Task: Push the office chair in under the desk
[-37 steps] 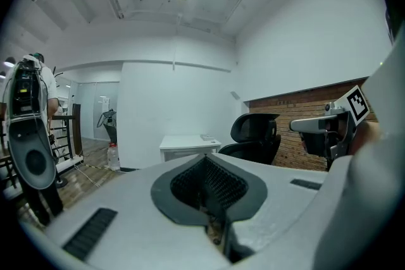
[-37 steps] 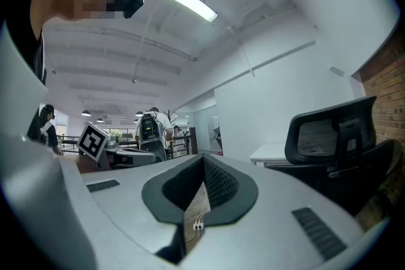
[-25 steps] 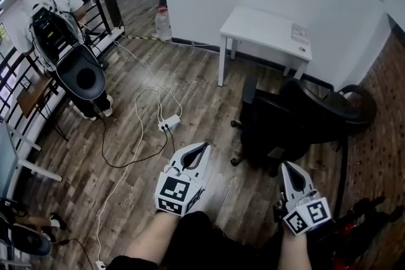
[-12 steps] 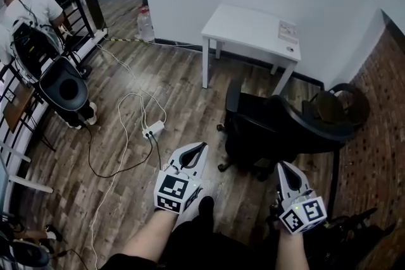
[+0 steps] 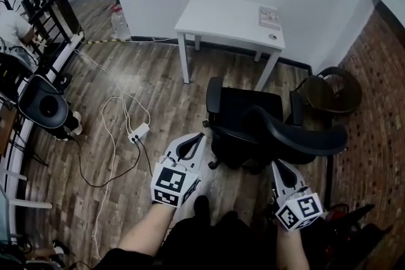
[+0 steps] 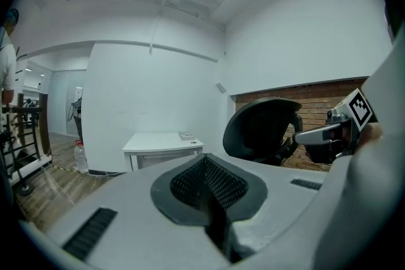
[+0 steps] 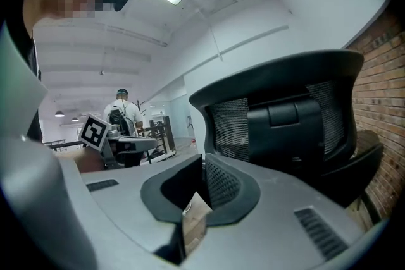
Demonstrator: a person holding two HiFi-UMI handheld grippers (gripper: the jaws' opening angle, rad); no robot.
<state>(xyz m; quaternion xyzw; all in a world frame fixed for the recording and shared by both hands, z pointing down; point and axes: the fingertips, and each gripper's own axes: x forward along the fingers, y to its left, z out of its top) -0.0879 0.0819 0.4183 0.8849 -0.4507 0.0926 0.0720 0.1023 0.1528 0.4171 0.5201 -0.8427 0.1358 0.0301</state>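
Observation:
The black office chair (image 5: 248,112) stands on the wood floor in front of the white desk (image 5: 228,17), its seat outside the desk and its curved backrest (image 5: 297,133) towards me. My left gripper (image 5: 202,136) is shut and empty, just left of the chair's arm. My right gripper (image 5: 276,165) hovers close behind the backrest, its jaws just starting to part by a sliver, with nothing between them. In the left gripper view the desk (image 6: 161,143) and the chair (image 6: 262,129) lie ahead. The mesh back (image 7: 285,117) fills the right gripper view.
A white power strip (image 5: 138,132) with trailing cables lies on the floor at left. Another dark chair (image 5: 43,107) and a railing stand at the far left. A round dark stool (image 5: 332,90) sits by the brick wall (image 5: 380,110) at right. A water bottle (image 5: 119,22) stands by the white wall.
The view has swung right, so the chair and desk now sit centred ahead. Both grippers have come closer to the chair, the right one up behind its backrest.

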